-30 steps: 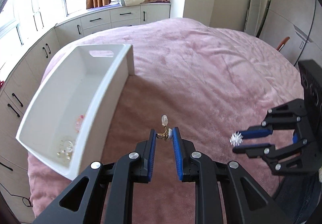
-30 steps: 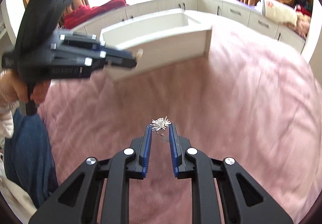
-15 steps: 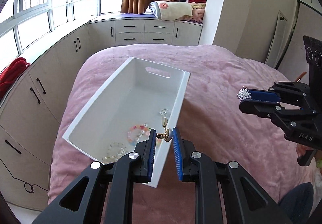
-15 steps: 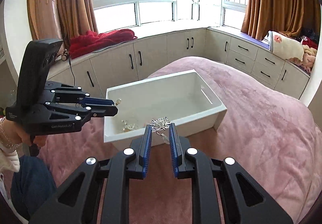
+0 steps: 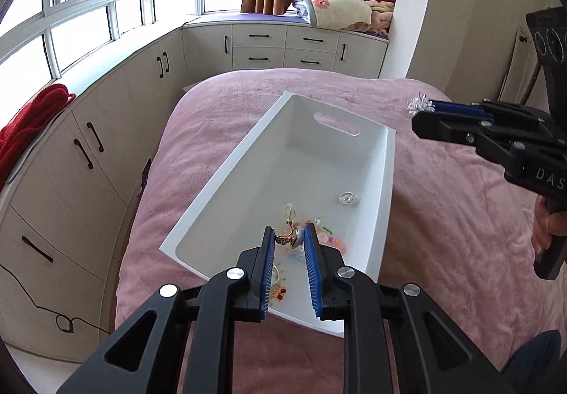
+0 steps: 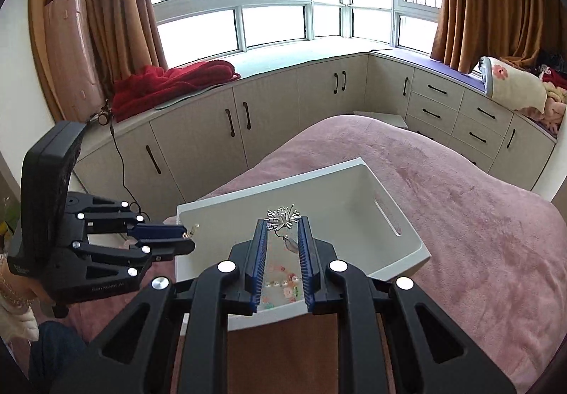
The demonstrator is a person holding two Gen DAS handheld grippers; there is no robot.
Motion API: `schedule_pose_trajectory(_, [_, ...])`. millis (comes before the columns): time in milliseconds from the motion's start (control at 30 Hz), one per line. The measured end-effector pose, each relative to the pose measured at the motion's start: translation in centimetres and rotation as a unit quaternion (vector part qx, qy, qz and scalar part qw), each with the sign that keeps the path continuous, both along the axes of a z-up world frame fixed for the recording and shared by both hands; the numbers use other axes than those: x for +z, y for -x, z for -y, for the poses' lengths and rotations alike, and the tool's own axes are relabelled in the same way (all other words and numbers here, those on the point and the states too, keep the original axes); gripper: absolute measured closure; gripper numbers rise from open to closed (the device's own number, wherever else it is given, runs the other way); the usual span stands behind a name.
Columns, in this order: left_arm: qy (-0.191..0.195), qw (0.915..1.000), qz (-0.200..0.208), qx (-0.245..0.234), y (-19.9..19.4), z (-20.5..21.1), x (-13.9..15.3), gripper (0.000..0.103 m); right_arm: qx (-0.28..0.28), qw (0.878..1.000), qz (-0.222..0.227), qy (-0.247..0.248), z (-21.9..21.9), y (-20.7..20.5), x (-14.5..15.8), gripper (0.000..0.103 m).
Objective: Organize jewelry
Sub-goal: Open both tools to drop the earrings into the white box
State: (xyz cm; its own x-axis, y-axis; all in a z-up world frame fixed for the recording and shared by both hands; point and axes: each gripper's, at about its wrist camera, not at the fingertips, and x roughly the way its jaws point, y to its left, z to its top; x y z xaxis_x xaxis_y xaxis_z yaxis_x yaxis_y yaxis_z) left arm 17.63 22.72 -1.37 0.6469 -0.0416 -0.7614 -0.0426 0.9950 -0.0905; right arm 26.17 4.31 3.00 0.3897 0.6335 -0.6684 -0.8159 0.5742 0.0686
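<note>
A white bin (image 5: 388, 178) lies on the pink bedspread, also in the right wrist view (image 6: 407, 224). Several jewelry pieces, among them a bead bracelet (image 5: 331, 240), lie on its floor. My left gripper (image 5: 289, 238) is shut on a gold earring (image 5: 287, 236) with a clear drop, held above the bin's near end. My right gripper (image 6: 282, 222) is shut on a silver spiky earring (image 6: 282, 217), above the bin. That earring also shows in the left wrist view (image 5: 420, 106), and the left gripper in the right wrist view (image 6: 189, 240).
The pink bed (image 5: 443, 217) spreads around the bin. Cream cabinets (image 6: 269, 117) run under the windows beyond the bed's edge. A red blanket (image 6: 170, 82) and folded bedding (image 5: 336, 9) lie on the window seat. A black cable (image 5: 49, 309) hangs by the cabinets.
Both grippers have lifted and moved over the white bin, each still holding its earring. The bin now sits directly beneath both pairs of fingers.
</note>
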Motion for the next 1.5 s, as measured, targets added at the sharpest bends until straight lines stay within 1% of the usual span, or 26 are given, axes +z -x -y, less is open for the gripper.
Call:
schedule_pose_trajectory(100, [0.01,0.9999,-0.01,0.006,-0.7,-1.0,-1.1,0.081,-0.015,1.0,-0.022,-0.005,-1.2,-1.5,-0.8,0.085])
schedule_pose_trajectory(167, [0.017,0.9996,-0.017,0.014,-1.4,-1.7,-1.8,0.081,-0.022,0.999,-0.031,0.004,-2.2,-2.3,-1.7,0.085])
schedule_pose_trajectory(400, [0.037,0.9984,-0.027,0.034,-3.0,-3.1,-4.3,0.081,-0.028,0.998,-0.043,0.034,-4.7,-4.2,-4.5,0.085])
schedule_pose_trajectory(567, [0.029,0.9985,-0.031,0.036,-3.6,-2.9,-5.5,0.081,-0.03,0.997,-0.048,0.052,-6.2,-5.2,-6.3,0.085])
schedule_pose_trajectory(667, [0.033,0.9982,-0.034,0.036,-3.7,-3.1,-6.2,0.081,-0.029,0.996,-0.051,0.061,-6.8,-5.5,-7.3,0.085])
schedule_pose_trajectory(800, [0.039,0.9979,-0.039,0.034,-4.0,-3.1,-6.9,0.081,-0.029,0.996,-0.044,0.07,-7.2,-5.4,-8.1,0.085])
schedule_pose_trajectory(900, [0.031,0.9983,-0.041,0.028,-4.2,-2.9,-7.2,0.081,-0.033,0.996,-0.05,0.071,-7.3,-5.6,-8.7,0.085])
schedule_pose_trajectory(967, [0.031,0.9982,-0.042,0.029,-4.3,-2.9,-7.2,0.081,-0.039,0.995,-0.054,0.074,-7.2,-5.8,-9.1,0.083])
schedule_pose_trajectory(1000, [0.032,0.9981,-0.043,0.029,-4.4,-2.9,-7.2,0.08,-0.043,0.995,-0.058,0.076,-7.2,-5.9,-9.3,0.079])
schedule_pose_trajectory(1033, [0.03,0.9981,-0.044,0.032,-4.5,-2.9,-7.2,0.076,-0.042,0.994,-0.063,0.078,-7.3,-5.9,-9.5,0.078])
schedule_pose_trajectory(1067, [0.027,0.9982,-0.043,0.033,-4.6,-2.9,-7.2,0.06,-0.04,0.994,-0.062,0.079,-7.2,-5.9,-9.6,0.077])
schedule_pose_trajectory(1100, [0.02,0.9985,-0.037,0.034,-4.5,-2.7,-7.0,0.047,-0.04,0.994,-0.058,0.084,-7.3,-5.8,-9.7,0.077])
schedule_pose_trajectory(1133, [0.012,0.9989,-0.031,0.034,-4.4,-2.5,-6.7,0.045,-0.04,0.994,-0.055,0.089,-7.3,-5.8,-9.8,0.077])
schedule_pose_trajectory(1200, [0.0,0.9991,-0.031,0.03,-4.5,-2.0,-6.6,0.043,-0.039,0.994,-0.048,0.093,-7.2,-5.5,-9.8,0.068])
schedule_pose_trajectory(1233, [-0.004,0.999,-0.032,0.03,-4.5,-1.9,-6.6,0.043,-0.04,0.994,-0.045,0.095,-7.1,-5.4,-9.7,0.067])
schedule_pose_trajectory(1367, [-0.007,0.9987,-0.036,0.036,-4.4,-1.6,-6.7,0.042,-0.041,0.994,-0.032,0.095,-6.7,-5.1,-8.9,0.061])
schedule_pose_trajectory(1433, [-0.009,0.9987,-0.033,0.039,-4.2,-1.5,-6.4,0.04,-0.04,0.994,-0.02,0.097,-6.5,-4.8,-8.2,0.058])
schedule_pose_trajectory(1500, [-0.017,0.9985,-0.027,0.044,-3.8,-1.2,-5.9,0.036,-0.04,0.995,-0.009,0.095,-6.1,-4.4,-7.2,0.05])
